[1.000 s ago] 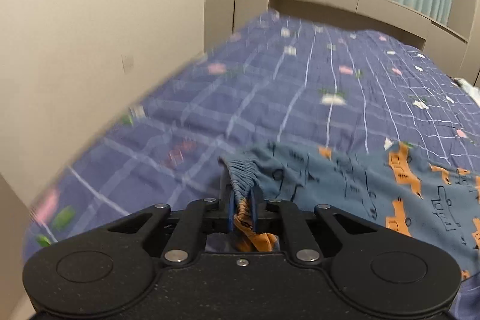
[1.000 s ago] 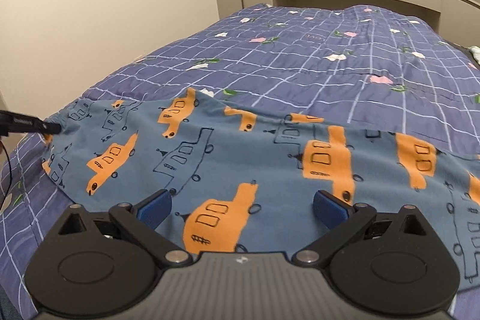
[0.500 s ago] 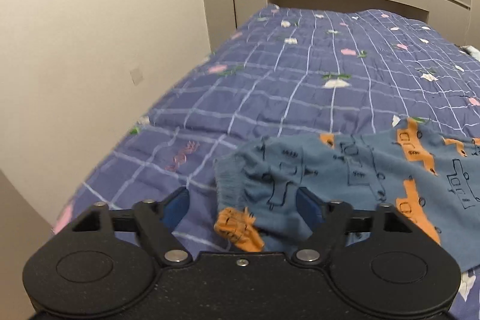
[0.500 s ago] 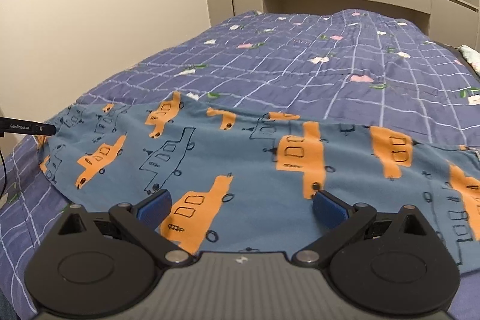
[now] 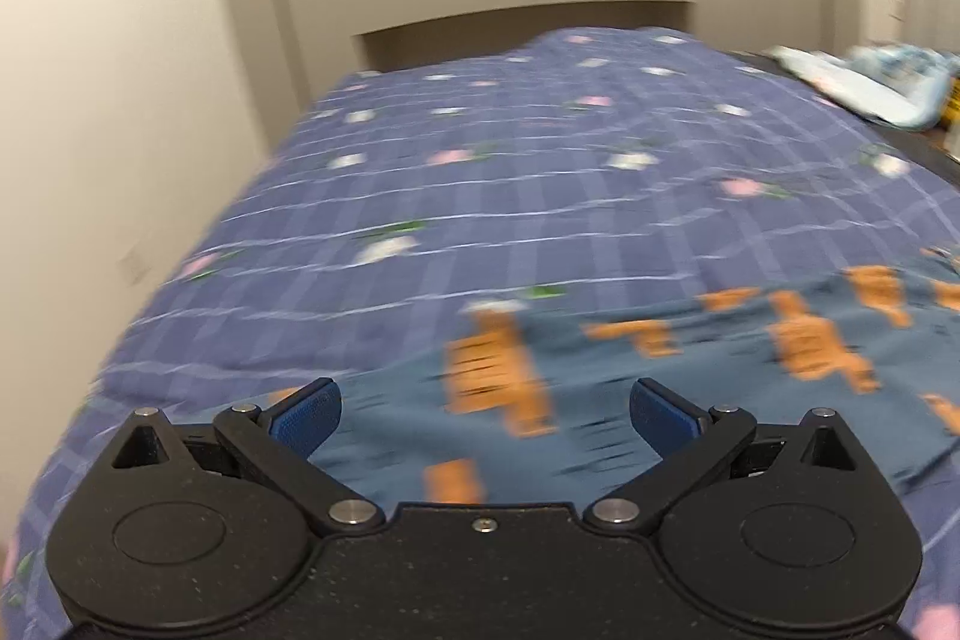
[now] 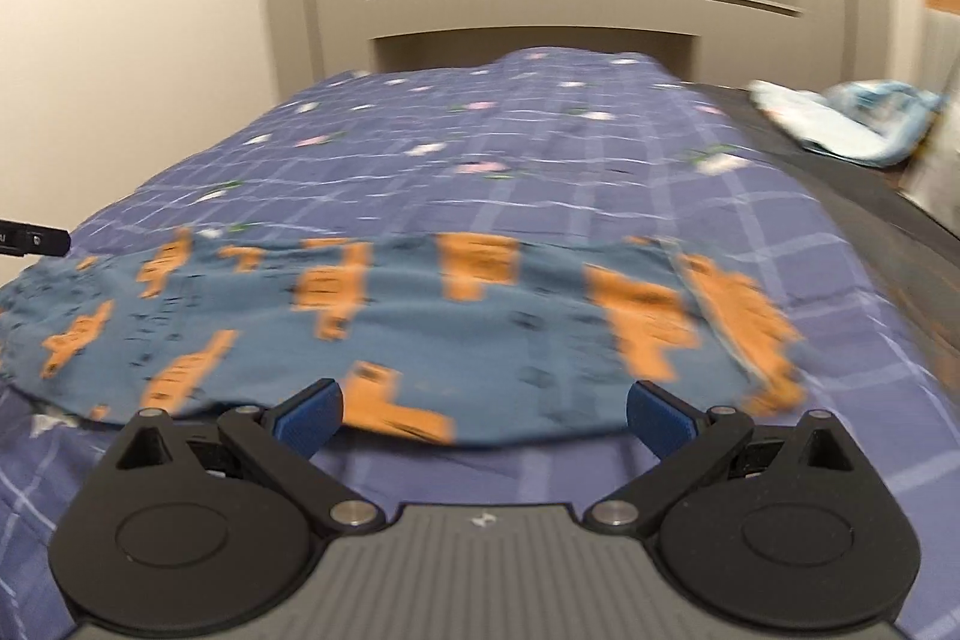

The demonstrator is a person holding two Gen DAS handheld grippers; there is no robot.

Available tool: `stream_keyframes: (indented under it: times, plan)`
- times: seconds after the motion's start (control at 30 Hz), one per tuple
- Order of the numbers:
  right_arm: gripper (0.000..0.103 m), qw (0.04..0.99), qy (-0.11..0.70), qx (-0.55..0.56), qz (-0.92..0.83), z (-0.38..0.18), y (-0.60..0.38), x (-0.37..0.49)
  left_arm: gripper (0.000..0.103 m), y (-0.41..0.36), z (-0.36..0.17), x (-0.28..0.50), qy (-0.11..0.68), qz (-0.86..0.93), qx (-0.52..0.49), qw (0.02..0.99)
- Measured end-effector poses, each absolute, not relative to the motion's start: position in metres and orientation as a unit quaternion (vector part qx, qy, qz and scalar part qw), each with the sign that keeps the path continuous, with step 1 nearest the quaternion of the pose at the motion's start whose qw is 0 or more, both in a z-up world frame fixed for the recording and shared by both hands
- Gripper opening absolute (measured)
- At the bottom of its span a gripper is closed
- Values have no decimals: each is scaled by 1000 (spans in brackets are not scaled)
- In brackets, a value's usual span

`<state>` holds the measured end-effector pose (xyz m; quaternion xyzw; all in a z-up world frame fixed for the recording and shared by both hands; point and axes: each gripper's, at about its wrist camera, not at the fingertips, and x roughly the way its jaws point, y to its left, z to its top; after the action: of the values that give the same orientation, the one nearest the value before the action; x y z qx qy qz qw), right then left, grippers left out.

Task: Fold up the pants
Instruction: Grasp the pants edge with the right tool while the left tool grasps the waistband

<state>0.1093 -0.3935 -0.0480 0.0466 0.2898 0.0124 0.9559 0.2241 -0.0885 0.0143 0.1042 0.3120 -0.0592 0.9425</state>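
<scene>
Presently, entered left to right.

Risk, left: the left gripper (image 5: 483, 415) has its blue fingers (image 5: 306, 418) opening wide, nothing pinched between them; the cloth merely shows below the gap. Should it close again from this height, it would likely catch only a loose top layer and drag the fold askew.

Risk, centre: both views are smeared by motion. A grasp attempted while sweeping could, in my judgement, miss the hem or bunch the quilt (image 6: 540, 148) in with the garment.

Risk, right: the right gripper (image 6: 483, 415) also stands with fingers (image 6: 660, 418) apart and empty, over the near hem. The right-hand end of the garment looks doubled and ruffled; pulling there may undo the layer rather than flatten it.

Item: pants (image 6: 420, 328), (image 5: 720, 376), slate-blue soft fabric printed with orange vehicle shapes and dark line drawings. Location: lying across the near part of the bed, spread sideways on the purple checked quilt, held by neither gripper. Condition: mostly flat, near edge curved, finer details blurred. A crumpled light-blue cloth (image 6: 840, 118) lies well apart at far right.
</scene>
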Motion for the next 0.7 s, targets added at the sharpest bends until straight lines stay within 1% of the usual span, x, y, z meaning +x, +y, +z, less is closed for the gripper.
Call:
stream_keyframes:
  times: [0.23, 0.43, 0.7]
  plan:
    - [103, 951, 293, 99, 0, -58, -450, 95, 102, -204, 3, 251, 298, -175, 152, 926]
    - [103, 931, 302, 205, 29, -60, -491, 106, 102, -286, -15, 296, 297, -251, 201, 899]
    - [103, 894, 279, 350, 7, -70, -520, 118, 102, -347, -35, 335, 326, -311, 207, 868]
